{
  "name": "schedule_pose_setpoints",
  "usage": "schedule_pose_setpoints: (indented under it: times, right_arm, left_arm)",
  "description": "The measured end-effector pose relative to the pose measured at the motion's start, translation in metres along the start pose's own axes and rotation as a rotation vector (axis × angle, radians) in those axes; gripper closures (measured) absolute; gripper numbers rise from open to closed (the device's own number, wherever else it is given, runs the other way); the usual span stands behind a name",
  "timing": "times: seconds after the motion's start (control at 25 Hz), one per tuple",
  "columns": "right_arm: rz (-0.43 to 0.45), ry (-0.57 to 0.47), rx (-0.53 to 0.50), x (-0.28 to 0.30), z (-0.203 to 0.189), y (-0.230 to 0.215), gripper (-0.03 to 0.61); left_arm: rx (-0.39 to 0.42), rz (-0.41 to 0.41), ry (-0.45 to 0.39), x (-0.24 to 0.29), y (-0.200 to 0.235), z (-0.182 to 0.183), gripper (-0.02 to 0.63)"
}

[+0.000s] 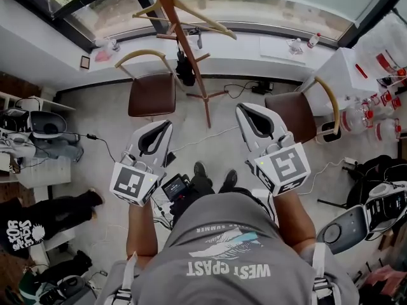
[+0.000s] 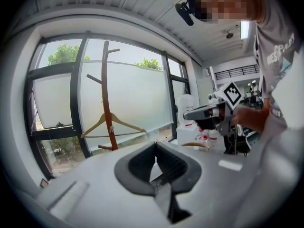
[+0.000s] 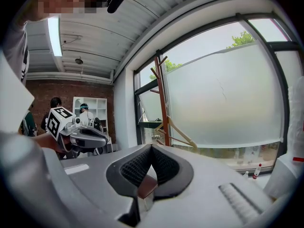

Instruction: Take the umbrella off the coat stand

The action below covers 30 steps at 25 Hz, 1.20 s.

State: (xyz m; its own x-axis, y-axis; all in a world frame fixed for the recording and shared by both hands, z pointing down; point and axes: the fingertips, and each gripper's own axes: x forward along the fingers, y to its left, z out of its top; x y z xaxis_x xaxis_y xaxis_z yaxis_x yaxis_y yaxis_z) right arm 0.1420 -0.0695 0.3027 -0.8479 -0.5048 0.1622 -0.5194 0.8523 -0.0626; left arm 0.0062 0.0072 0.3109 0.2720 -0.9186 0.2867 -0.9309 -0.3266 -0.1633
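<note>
A wooden coat stand (image 1: 191, 62) rises by the window at the top middle of the head view. A small dark folded umbrella (image 1: 185, 68) hangs on it, below a wooden hanger (image 1: 203, 19). My left gripper (image 1: 169, 124) and right gripper (image 1: 240, 108) are side by side, short of the stand and apart from it, both pointing toward it. Each is shut with nothing held. The left gripper view shows the stand (image 2: 107, 99) and hanger (image 2: 111, 125) beyond my left gripper (image 2: 155, 144). In the right gripper view the stand (image 3: 163, 99) lies past my right gripper (image 3: 151, 147). Neither gripper view shows the umbrella.
Two brown chairs (image 1: 151, 94) (image 1: 292, 113) flank the stand's foot. Cables (image 1: 241, 91) trail over the floor around it. A white table (image 1: 356, 75) with bottles sits at the right, a scooter (image 1: 381, 208) beside it. Shelves and bags (image 1: 38, 138) fill the left side.
</note>
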Motion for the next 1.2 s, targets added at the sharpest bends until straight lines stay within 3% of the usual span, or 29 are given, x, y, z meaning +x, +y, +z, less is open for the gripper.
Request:
schedule_pose_setpoints:
  times: [0.76, 1.2]
  right_arm:
    - [-0.142, 0.056, -0.014, 0.074, 0.021, -0.028, 0.577]
    - [-0.181, 0.084, -0.026, 0.144, 0.024, -0.015, 0.577]
  left_arm:
    - [0.007, -0.174, -0.079, 0.091, 0.089, 0.017, 0.611]
    - [-0.03, -0.207, -0.101, 0.107, 0.16, -0.006, 0.612]
